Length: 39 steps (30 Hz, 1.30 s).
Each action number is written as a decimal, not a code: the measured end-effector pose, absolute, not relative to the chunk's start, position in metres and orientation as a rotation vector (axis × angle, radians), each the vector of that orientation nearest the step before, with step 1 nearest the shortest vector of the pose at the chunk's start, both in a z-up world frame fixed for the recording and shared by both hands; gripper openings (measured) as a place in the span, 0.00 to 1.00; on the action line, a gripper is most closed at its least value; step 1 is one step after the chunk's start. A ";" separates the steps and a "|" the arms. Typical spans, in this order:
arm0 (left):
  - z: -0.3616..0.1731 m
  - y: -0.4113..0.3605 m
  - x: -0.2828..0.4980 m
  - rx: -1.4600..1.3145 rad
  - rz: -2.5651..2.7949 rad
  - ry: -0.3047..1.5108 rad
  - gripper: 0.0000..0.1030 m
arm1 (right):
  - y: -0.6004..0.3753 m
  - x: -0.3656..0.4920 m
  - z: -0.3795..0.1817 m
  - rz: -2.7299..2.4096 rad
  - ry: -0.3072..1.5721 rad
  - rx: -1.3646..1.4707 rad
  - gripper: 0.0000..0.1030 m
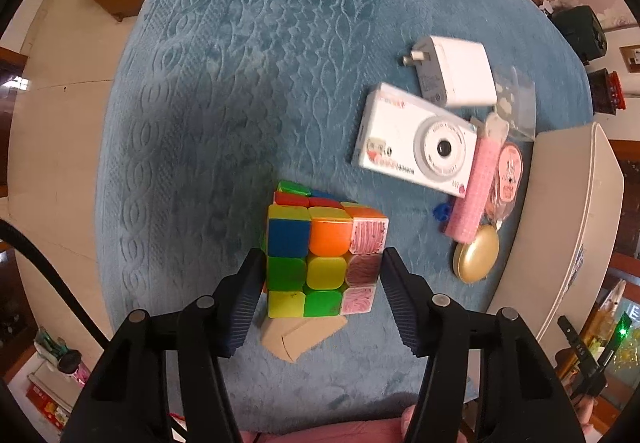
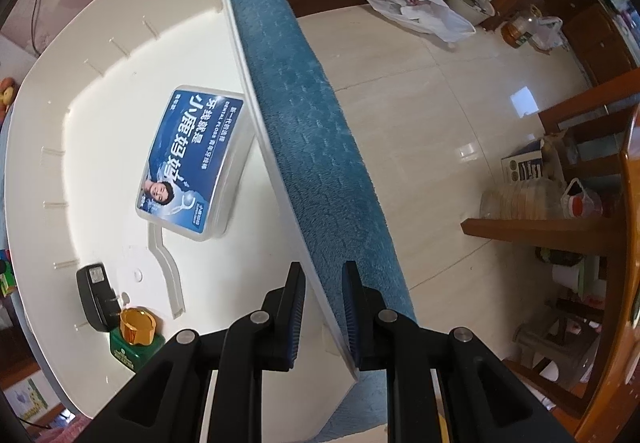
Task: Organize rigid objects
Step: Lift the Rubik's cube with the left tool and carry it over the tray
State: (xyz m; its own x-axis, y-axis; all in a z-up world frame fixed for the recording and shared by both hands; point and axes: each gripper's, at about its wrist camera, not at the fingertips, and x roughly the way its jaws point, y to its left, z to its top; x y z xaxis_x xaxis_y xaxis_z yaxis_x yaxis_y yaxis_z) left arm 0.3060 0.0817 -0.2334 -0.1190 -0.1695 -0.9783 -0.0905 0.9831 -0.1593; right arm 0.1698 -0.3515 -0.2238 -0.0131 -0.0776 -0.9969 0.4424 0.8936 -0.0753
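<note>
In the left wrist view my left gripper (image 1: 320, 291) is shut on a colourful puzzle cube (image 1: 324, 259), held above the blue cloth (image 1: 240, 83); both pads touch its sides. A beige wedge piece (image 1: 298, 337) lies under it. A white toy camera (image 1: 416, 141), a white charger plug (image 1: 456, 71), a pink roll (image 1: 478, 187) and a gold compact (image 1: 476, 255) lie to the right. In the right wrist view my right gripper (image 2: 322, 307) is shut on the wall (image 2: 280, 171) of a white bin (image 2: 100, 91) that holds a blue floss box (image 2: 192, 159), a black charger (image 2: 96, 295) and a green bottle (image 2: 134, 339).
The white bin also shows at the right edge of the left wrist view (image 1: 568, 219). The blue cloth hangs over the table edge beside the bin (image 2: 320, 147). Beyond lie a tiled floor (image 2: 440, 91), a plastic bag (image 2: 416, 9) and wooden furniture (image 2: 560, 227).
</note>
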 end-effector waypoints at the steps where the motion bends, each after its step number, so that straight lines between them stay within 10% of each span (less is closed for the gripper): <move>1: -0.233 0.080 0.303 -0.201 -0.065 1.694 0.60 | -0.351 0.169 -0.224 -0.413 1.535 0.297 0.18; 39: -0.112 -0.089 0.205 -0.067 -0.270 1.474 0.59 | -0.360 0.160 -0.222 0.014 1.497 0.178 0.08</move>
State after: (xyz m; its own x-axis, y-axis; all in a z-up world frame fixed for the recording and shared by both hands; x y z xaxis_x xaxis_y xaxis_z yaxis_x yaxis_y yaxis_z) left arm 0.2054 -0.0894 -0.1122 0.0728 -0.2209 -0.9726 0.1389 0.9679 -0.2094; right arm 0.1597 -0.3597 -0.2222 0.0764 0.1190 -0.9899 0.1003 0.9869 0.1264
